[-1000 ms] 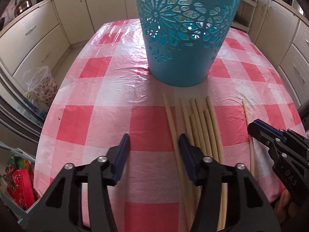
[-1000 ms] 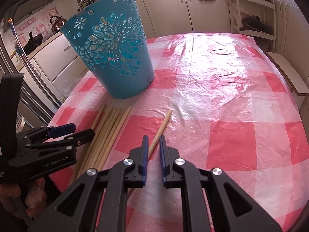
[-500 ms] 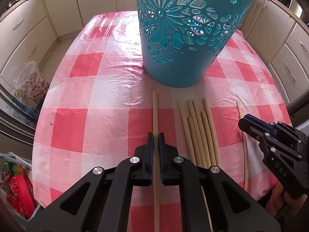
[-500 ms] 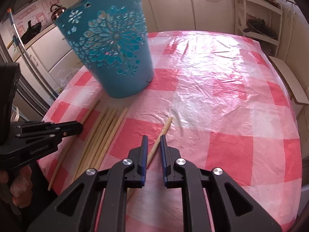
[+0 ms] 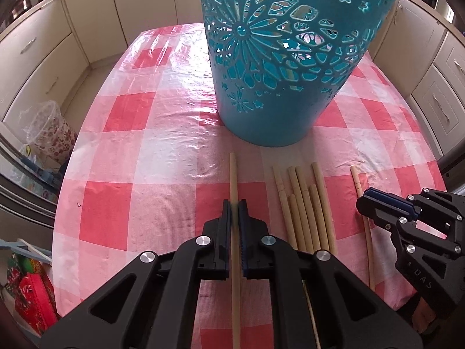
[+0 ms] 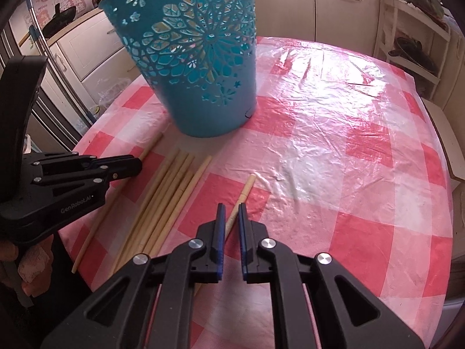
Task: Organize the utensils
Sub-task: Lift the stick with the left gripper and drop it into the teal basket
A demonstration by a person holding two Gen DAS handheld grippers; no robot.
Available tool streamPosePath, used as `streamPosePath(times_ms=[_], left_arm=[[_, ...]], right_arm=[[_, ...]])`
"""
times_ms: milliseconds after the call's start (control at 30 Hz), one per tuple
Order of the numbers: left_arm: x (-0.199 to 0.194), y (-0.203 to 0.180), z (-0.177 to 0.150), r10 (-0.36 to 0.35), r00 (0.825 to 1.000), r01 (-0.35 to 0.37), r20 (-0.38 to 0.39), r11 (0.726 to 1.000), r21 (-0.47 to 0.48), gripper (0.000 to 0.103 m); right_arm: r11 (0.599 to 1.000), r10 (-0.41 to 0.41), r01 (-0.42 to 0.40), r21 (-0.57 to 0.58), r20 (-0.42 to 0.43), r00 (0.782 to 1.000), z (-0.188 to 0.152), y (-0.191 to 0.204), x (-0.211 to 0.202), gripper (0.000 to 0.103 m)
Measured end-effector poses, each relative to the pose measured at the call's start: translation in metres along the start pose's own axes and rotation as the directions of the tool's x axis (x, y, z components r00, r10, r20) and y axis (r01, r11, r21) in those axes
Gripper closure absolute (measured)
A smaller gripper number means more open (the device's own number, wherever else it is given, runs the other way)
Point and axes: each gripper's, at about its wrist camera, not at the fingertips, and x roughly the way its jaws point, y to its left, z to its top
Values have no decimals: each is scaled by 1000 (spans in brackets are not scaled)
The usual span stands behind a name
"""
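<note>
We hold the left gripper [image 5: 234,203] with its jaws pressed onto a single bamboo chopstick [image 5: 232,174], which runs straight between the pads and points toward the base of the teal cut-out basket [image 5: 284,58]. Our right gripper [image 6: 231,208] is pinched on another chopstick [image 6: 242,195], the one lying alone on the right of the group; its jaws have just been closing a little further, with that stick between them. In the left wrist view the right gripper [image 5: 377,203] shows from the side at the right edge, its tips over that same lone stick [image 5: 357,180].

Between our two grippers lies a loose bundle of chopsticks [image 5: 305,203], side by side and roughly parallel, on the red-and-white checked tablecloth [image 5: 130,160] under its clear plastic cover. Their far ends stop just short of the basket, which stands upright on the table beyond them. From the right wrist view the bundle [image 6: 168,192] sits left of our held stick, and the left gripper [image 6: 128,164] reaches in from the left edge. Cream kitchen cabinets [image 5: 43,58] surround the table.
</note>
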Motion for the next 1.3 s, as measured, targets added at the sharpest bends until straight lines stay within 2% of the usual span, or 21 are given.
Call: streamPosePath(times_ms=[100, 167, 233, 367, 500, 633, 767, 1100, 1233, 1300], left_arm=[[-5, 9, -4, -31, 999, 32, 18, 998, -46, 98], [-15, 18, -8, -64, 996, 69, 58, 994, -81, 98], [-29, 27, -12, -102, 989, 115, 111, 987, -114, 98], [-67, 48, -19, -152, 961, 192, 230, 968, -163, 98], [-109, 61, -17, -162, 923, 236, 348, 955, -181, 98], [-151, 61, 0, -170, 870, 272, 462, 948, -164, 98], [-179, 52, 20, -178, 828, 282, 531, 952, -121, 98], [-202, 30, 83, -158, 748, 281, 645, 955, -92, 98], [-205, 25, 115, -119, 708, 268, 696, 957, -109, 98], [-200, 23, 129, -96, 694, 265, 713, 956, -129, 98]], right_arm=[[1000, -2, 2, -17, -11, 1000, -1, 3, -2, 94], [1000, -8, 8, -4, -15, 1000, -5, 1, -4, 94], [1000, -5, 5, 11, -17, 1000, -7, -3, -6, 94], [999, -33, 33, 6, 2, 999, -13, 1, -8, 94], [998, -59, 58, 18, 43, 997, -20, 4, -9, 94], [997, -73, 71, 24, 87, 994, -27, 8, -11, 94], [998, -51, 46, 48, 119, 992, -34, 3, -13, 94], [997, -3, -9, 72, 159, 987, -34, -6, -15, 94], [997, 17, -30, 75, 169, 985, -34, -9, -14, 94], [996, 26, -39, 76, 172, 985, -34, -10, -14, 94]])
